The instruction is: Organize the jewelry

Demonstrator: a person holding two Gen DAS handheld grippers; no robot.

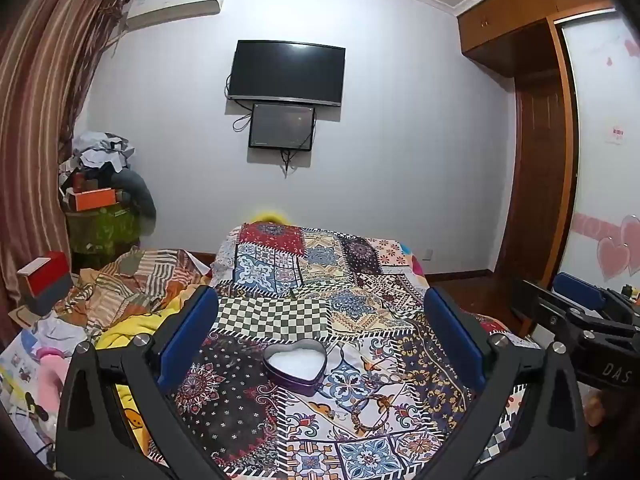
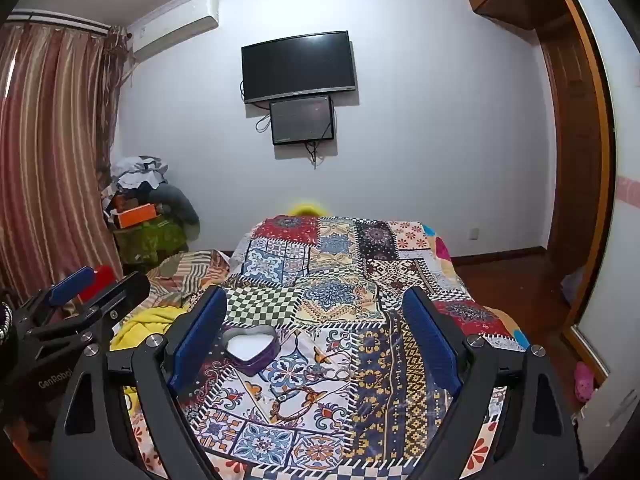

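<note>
A purple heart-shaped tin (image 1: pixel 295 364) with a white lining sits open on the patchwork bedspread (image 1: pixel 320 280); it also shows in the right wrist view (image 2: pixel 250 347). A beaded bracelet (image 1: pixel 370 410) lies on the cloth just in front of and right of the tin; thin rings and a bracelet (image 2: pixel 296 394) lie hard to make out on the pattern in the right view. My left gripper (image 1: pixel 320 312) is open and empty above the tin. My right gripper (image 2: pixel 316 312) is open and empty, to the right of the tin.
Crumpled blankets and a red box (image 1: pixel 44 280) lie left of the bed. A pile of clothes and an orange box (image 1: pixel 94 200) stand in the far left corner. A TV (image 1: pixel 286 74) hangs on the far wall. A wooden wardrobe (image 1: pixel 540 160) is on the right.
</note>
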